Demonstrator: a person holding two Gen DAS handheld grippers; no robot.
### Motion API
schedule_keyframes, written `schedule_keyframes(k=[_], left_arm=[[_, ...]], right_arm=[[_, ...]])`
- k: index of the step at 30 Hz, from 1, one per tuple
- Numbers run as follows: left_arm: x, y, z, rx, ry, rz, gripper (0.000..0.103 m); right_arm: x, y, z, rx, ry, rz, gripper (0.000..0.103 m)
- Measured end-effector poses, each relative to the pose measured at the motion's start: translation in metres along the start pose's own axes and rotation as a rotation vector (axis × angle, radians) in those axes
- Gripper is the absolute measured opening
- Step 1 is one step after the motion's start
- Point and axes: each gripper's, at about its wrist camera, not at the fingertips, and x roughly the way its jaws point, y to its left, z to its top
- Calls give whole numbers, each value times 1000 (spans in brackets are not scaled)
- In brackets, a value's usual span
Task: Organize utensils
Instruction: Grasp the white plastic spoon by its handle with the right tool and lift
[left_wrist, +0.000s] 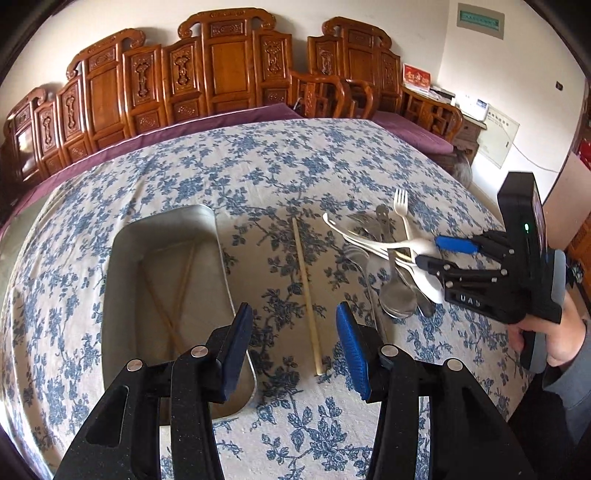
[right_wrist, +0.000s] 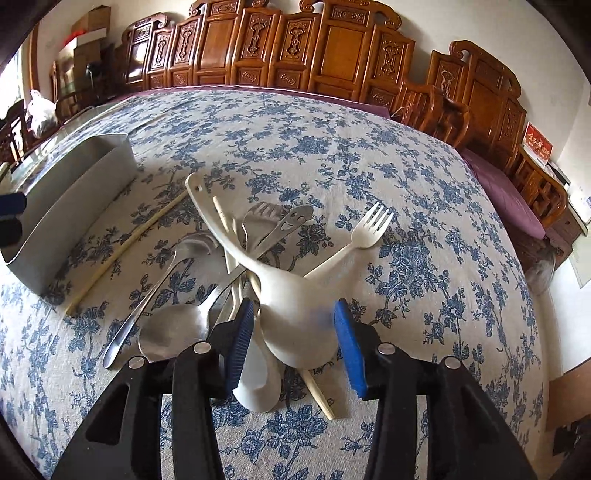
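Right tongs (right_wrist: 293, 343) gape around a white spoon (right_wrist: 295, 295) atop the utensil pile (left_wrist: 388, 258). Left tongs (left_wrist: 293, 347) gape over 1 chopstick (left_wrist: 306, 288) beside the tray (left_wrist: 122, 295).

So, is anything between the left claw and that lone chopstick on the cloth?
Nothing visible. The left claw is open above the single chopstick, which lies alone on the tablecloth between the metal tray and the utensil pile.
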Motion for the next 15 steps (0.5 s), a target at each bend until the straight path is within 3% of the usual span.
schedule_keyframes(k=[15], left_arm=[[18,-23,-9,53,41,1,45]], right_arm=[[7,-30,10,62,-19,11,38]])
